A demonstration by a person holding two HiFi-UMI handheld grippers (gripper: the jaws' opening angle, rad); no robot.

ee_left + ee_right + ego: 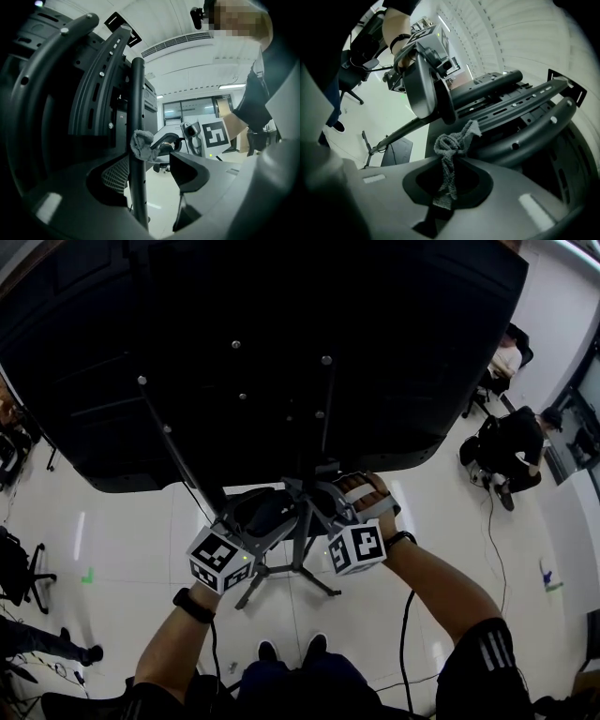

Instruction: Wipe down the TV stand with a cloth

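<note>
Wiping step: the grey cloth (450, 154) was pinched in the shut jaws of the right gripper (447, 180) and lay against the TV stand's pole (138, 103). The left gripper (154, 171) straddled it, jaws apart and gripping nothing. Next, probably, a steady stroke along the pole.

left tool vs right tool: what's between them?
Left gripper view: the stand's black pole, with the grey cloth against it.

cloth (449, 149): grey | TV stand (137, 112): black | marker cube (357, 549): black-white squares

Bright backdrop, dark foreground, fisheye-warped edges.
</note>
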